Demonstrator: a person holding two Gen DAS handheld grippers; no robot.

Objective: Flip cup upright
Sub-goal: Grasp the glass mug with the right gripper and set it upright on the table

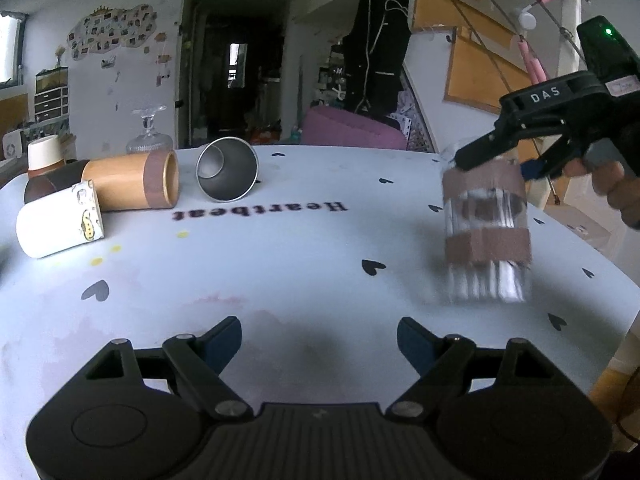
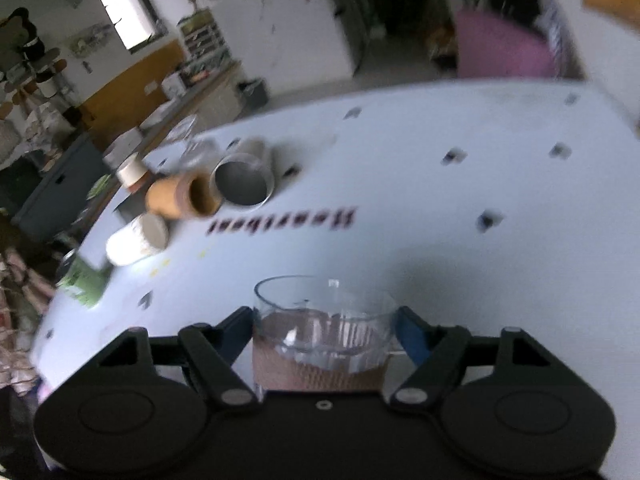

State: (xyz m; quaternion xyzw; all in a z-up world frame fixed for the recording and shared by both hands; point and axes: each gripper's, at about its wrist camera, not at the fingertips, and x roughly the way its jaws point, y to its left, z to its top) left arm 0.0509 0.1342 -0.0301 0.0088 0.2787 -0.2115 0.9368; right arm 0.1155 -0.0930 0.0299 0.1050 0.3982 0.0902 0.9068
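A clear ribbed glass cup (image 1: 486, 232) with two brown bands stands roughly upright at the right of the white table (image 1: 280, 264), blurred by motion. My right gripper (image 1: 494, 164) grips it near its rim. In the right wrist view the glass cup (image 2: 322, 340) sits between the blue pads of my right gripper (image 2: 324, 336), mouth facing away. My left gripper (image 1: 319, 344) is open and empty, low over the table's near side.
Lying on their sides at the far left are a white cup (image 1: 60, 222), a bamboo cup (image 1: 132, 182) and a steel cup (image 1: 227, 174). A glass decanter (image 1: 149, 136) stands behind them. A green object (image 2: 84, 282) lies at the table's left edge.
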